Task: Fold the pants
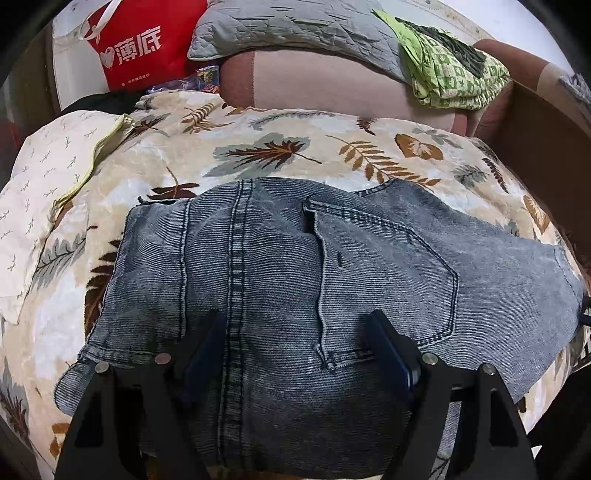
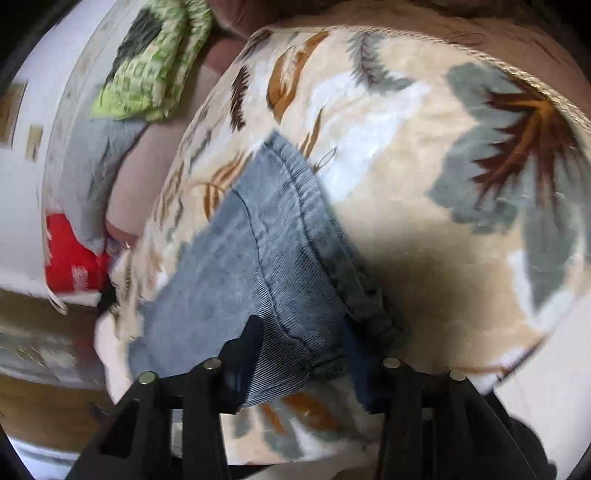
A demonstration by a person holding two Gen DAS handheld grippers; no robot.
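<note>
Both fingers of the left gripper [image 1: 297, 336] stand wide apart, angled down over the folded jeans [image 1: 317, 280] with nothing caught between them; the dark tips sit just above the denim, one on either side of the double-stitched centre seam and the lower corner of the back pocket [image 1: 388, 280]. Over on the other side, the right gripper [image 2: 303, 345] is likewise spread open, its view tilted and blurred, so whether the tips touch cloth cannot be told; the denim's edge [image 2: 258, 258] lies between them, but the fingers do not close on it. Seen from the left wrist, the jeans rest as a thick bundle on the leaf-patterned blanket [image 1: 280, 147], seat side up, their long axis running roughly left to right across the view, with the seam running front to back. From the right wrist, a thick stitched edge of the bundle slants away from the gripper across the blanket [image 2: 424, 184]. Beyond the blanket lie a grey quilted pillow [image 1: 295, 29], a green patterned cloth [image 1: 454, 74] and a red bag [image 1: 147, 44].
</note>
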